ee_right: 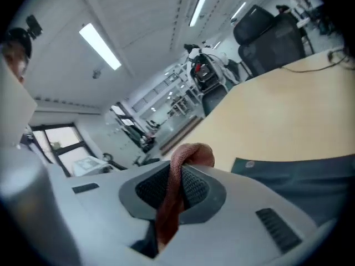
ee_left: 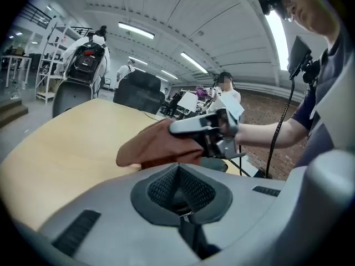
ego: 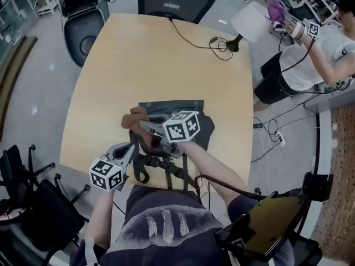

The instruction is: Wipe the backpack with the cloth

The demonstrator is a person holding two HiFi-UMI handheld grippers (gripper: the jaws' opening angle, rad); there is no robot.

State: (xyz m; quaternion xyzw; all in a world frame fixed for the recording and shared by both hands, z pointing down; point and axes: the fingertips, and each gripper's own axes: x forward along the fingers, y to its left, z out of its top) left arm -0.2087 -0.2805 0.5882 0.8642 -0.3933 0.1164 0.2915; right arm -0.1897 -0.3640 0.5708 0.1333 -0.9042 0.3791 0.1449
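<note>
**Cloth meets backpack at the table's near edge**

The dark grey backpack [ego: 166,107] lies flat on the wooden table [ego: 138,54], close to the edge nearest the person, with its straps trailing towards them. A brown cloth [ego: 135,118] sits bunched at the bag's upper left corner, touching it. The right gripper [ego: 145,126] has its jaws pinched on a fold of that cloth, which rises between the pads and hangs over their front. The left gripper [ego: 128,151] sits at the bag's left side with its jaws pressed together. A thin dark strip shows at their seam, and this is probably a strap [ego: 137,165] of the bag, held to steady it.

The wipe appears to be at its start, in one corner. To do it well, the cloth should be kept flat on the fabric and drawn across the panel in overlapping passes. The left grip should hold the bag taut so that it does not slide or ruck.
</note>
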